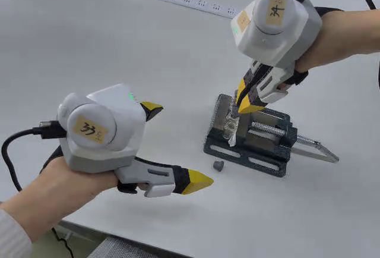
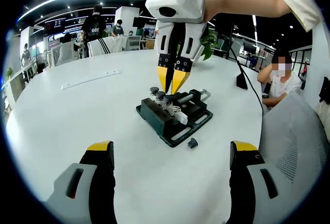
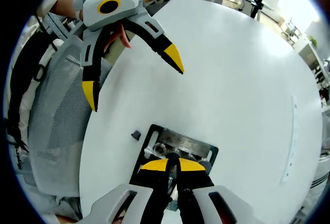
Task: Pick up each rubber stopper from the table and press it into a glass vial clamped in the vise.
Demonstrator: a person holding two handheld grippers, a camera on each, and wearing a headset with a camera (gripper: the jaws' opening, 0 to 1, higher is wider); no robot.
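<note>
Left tool [image 1: 175, 145]: wide open, empty, hovering off the near-left corner of the vise [image 1: 264, 146]. Right tool [image 1: 246, 107]: tips pinched together, pointing down onto the glass vials [image 1: 230, 129] clamped in the vise. I can't tell whether anything sits between the tips.

One loose rubber stopper [image 1: 218, 165] lies on the table [image 1: 119, 44], just in front of the vise base and not touching it. I can't read its orientation. In the left gripper view, a couple of vials at the far end of the vise carry seated stoppers [image 2: 154, 90].

Handling, my read:
- The stopper is tiny, light, soft and grippy. It will likely squash or flip under a hard pinch.
- Grip across the wide head end and leave the narrow end free for the vial mouth.
- Glass is brittle, so push straight down the vial axis with no side load.
</note>
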